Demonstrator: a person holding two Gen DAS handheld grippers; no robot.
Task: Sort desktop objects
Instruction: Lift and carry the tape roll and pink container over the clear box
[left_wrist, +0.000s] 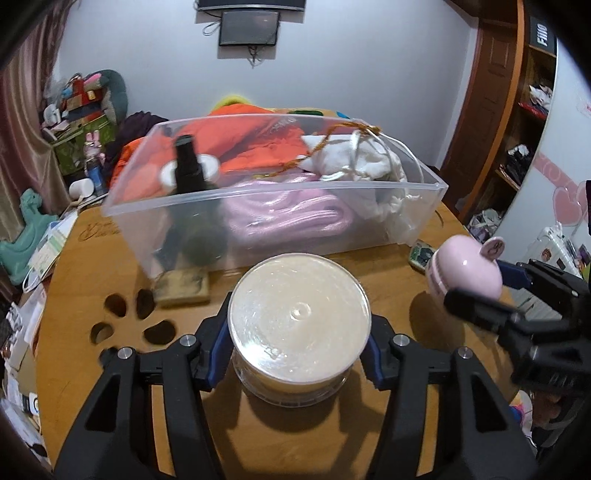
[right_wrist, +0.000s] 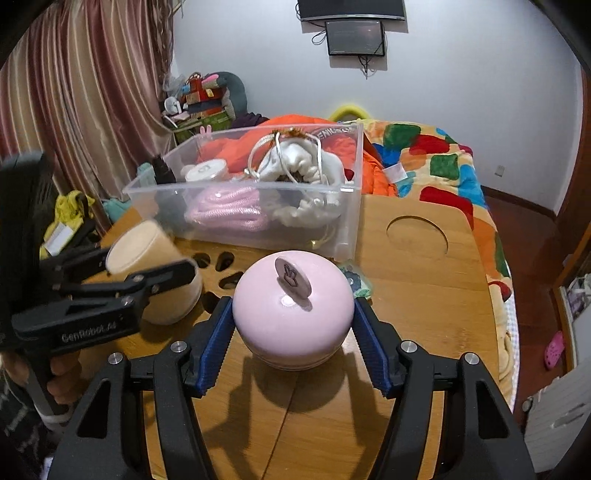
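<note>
My left gripper (left_wrist: 298, 345) is shut on a round clear jar of cream stuff (left_wrist: 298, 319) and holds it above the wooden table (left_wrist: 92, 280). My right gripper (right_wrist: 293, 328) is shut on a pink round container (right_wrist: 291, 317) with a small rabbit knob on its lid, also lifted. Each gripper shows in the other's view: the right one with the pink container (left_wrist: 465, 267), the left one with the jar (right_wrist: 155, 258). Behind both stands a clear plastic bin (left_wrist: 236, 194) holding a dark bottle (left_wrist: 190, 166), a pink cord, a white pouch and a small white tin.
A worn sponge block (left_wrist: 183, 288) lies by the bin's front left corner. A small green thing (left_wrist: 421, 254) lies near the bin's right corner. The table has paw-shaped cut-outs (left_wrist: 133, 314) and a round recess (right_wrist: 417, 240). A bed with a patterned quilt (right_wrist: 443, 166) stands behind.
</note>
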